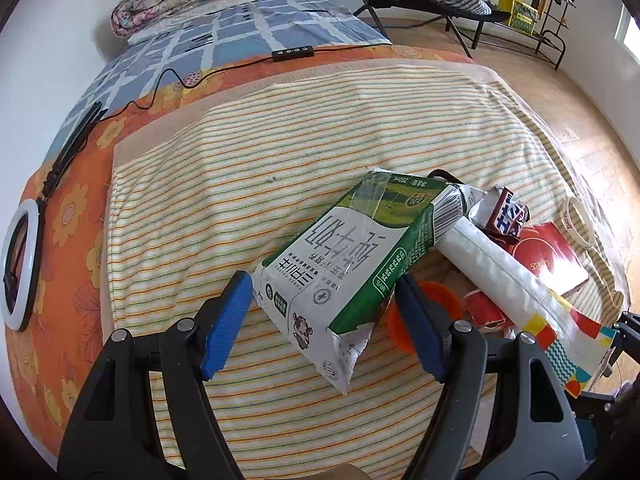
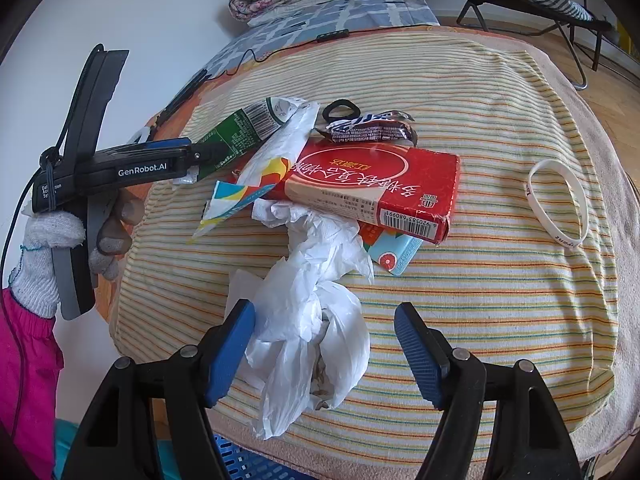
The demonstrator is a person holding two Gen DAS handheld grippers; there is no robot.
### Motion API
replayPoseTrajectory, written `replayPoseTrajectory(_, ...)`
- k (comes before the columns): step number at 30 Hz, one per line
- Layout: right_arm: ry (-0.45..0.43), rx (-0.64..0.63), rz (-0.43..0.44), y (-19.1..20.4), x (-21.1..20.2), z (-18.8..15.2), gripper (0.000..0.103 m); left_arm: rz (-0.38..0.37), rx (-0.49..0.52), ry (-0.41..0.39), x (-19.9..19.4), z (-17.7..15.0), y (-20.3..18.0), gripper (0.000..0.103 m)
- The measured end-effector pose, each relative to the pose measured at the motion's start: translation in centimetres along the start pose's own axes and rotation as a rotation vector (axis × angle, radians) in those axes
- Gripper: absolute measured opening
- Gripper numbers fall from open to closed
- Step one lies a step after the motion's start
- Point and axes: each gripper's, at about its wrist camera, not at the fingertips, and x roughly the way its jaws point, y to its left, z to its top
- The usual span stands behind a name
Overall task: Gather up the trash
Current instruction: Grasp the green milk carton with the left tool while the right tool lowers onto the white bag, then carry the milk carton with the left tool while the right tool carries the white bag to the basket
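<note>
A crushed green-and-white milk carton [image 1: 352,256] lies on the striped cloth [image 1: 240,168], its far end propped on a long white packet [image 1: 504,276]. My left gripper [image 1: 324,284] is open around the carton, its blue pads close beside both sides. The right wrist view shows this gripper [image 2: 200,152] in a gloved hand with the carton [image 2: 236,132] between its fingers. My right gripper [image 2: 324,312] is open over a crumpled white plastic bag [image 2: 316,320]. The bag lies between the pads and the right pad stands apart from it.
A red box [image 2: 372,184], a dark snack wrapper [image 2: 368,128], a card [image 2: 394,256] and tissue are piled mid-cloth. A white wristband [image 2: 560,204] lies right, a black ring [image 2: 340,110] behind. A blue basket [image 2: 240,460] sits below the near edge. A ring light [image 1: 20,272] lies far left.
</note>
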Motion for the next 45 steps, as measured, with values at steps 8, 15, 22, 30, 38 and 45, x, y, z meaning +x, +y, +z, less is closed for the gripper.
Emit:
replayPoseTrajectory(8,0.011,0.014,0.008,-0.1,0.5,0.1,0.075,0.008,0.044,0.013,1.3,1.6,-0.4,0.088)
replayPoseTrajectory(15,0.015,0.018,0.014,0.0,0.7,0.3,0.075,0.050,0.080,-0.009,1.9,2.8,-0.6,0.088)
replayPoseTrajectory(22,0.015,0.024,0.022,-0.1,0.7,0.6,0.075,0.037,0.135,0.048,3.5,3.8,-1.2,0.094)
replayPoseTrajectory(30,0.032,0.019,0.019,0.3,1.3,0.3,0.075,0.042,0.169,0.101,6.6,4.4,-1.8,0.094)
replayPoseTrajectory(38,0.036,0.010,0.017,0.2,1.6,0.6,0.075,-0.033,-0.049,0.117,8.0,4.3,2.6,0.093)
replayPoseTrajectory(45,0.034,-0.063,-0.024,1.2,1.9,0.5,0.072,-0.069,-0.168,0.051,6.4,3.0,4.4,0.086)
